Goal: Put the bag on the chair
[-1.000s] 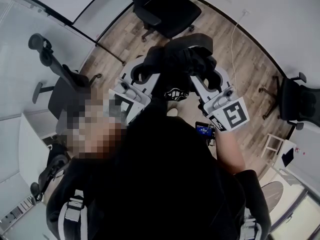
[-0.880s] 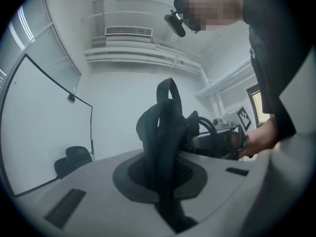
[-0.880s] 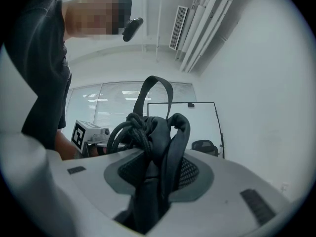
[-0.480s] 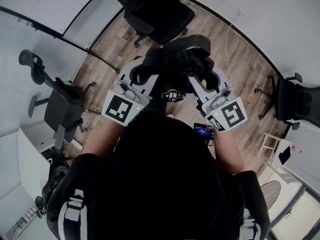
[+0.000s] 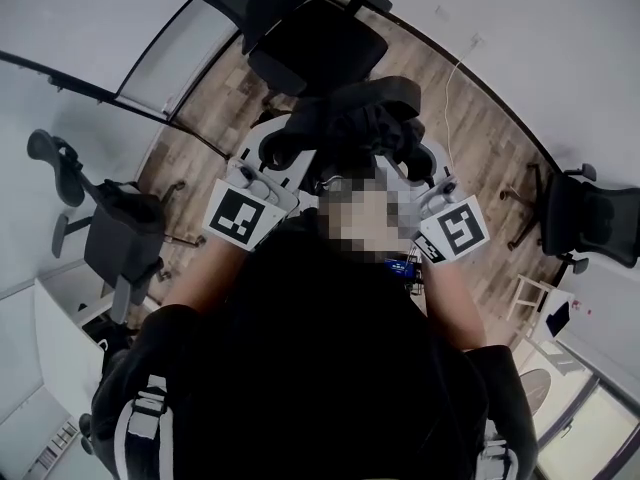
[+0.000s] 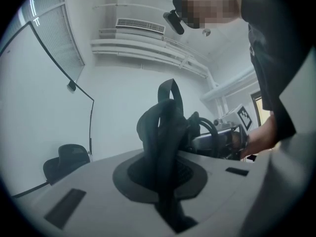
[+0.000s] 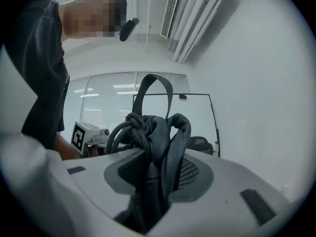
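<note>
A black bag (image 5: 352, 118) hangs in front of me, held up by both grippers. My left gripper (image 5: 272, 158) is shut on one of its straps (image 6: 165, 132), which stands up in a loop between the jaws. Its other bunched straps and a cord (image 7: 157, 137) are clamped in my right gripper (image 5: 425, 163), the jaws standing partly apart around the bundle. A black office chair (image 5: 318, 38) stands just beyond the bag on the wooden floor, its seat facing me. The lower part of the bag is hidden behind the grippers and my body.
A second black chair (image 5: 118, 230) stands at the left by a white desk (image 5: 55, 338), a third chair (image 5: 590, 208) at the right. A white cable (image 5: 462, 68) trails on the floor by the far wall. A small white stool (image 5: 535, 293) is at right.
The chair ahead has come lower in the head view, closer to the bag. Both grippers keep the same hold on the straps.
</note>
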Available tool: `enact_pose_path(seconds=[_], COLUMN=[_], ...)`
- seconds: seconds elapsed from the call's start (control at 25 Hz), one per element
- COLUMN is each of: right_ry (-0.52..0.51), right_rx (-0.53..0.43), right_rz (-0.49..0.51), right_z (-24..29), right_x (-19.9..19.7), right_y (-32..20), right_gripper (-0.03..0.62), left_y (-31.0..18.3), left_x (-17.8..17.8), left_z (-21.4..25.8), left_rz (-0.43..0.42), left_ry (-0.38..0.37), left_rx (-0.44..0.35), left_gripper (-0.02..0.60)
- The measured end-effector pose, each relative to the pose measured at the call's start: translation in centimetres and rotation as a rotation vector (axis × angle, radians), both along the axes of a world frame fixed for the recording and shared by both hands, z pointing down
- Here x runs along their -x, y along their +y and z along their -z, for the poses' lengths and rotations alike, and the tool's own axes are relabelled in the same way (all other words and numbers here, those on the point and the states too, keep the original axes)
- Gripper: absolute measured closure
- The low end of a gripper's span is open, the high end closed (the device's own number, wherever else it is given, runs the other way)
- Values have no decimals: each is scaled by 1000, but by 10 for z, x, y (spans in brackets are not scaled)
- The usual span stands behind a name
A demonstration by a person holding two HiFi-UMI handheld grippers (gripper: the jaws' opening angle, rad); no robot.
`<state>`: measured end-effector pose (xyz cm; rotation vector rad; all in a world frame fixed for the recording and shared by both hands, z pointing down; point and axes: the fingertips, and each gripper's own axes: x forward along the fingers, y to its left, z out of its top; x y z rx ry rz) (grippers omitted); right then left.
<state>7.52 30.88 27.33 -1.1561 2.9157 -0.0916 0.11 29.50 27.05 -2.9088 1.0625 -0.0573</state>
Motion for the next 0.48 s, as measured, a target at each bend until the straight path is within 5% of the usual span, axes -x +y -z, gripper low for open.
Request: enact_pose_path(seconds=[0.48], right_ry=[7], right_rx=[22], right_rz=[-51], right_z=[3], right_x=[13], right_y=[-82], right_gripper=[459], left_y=[-86], left_x=[12], left_z=[4], left_rz=[-49], left_ry=[15], left_rx=[20], left_gripper=[551])
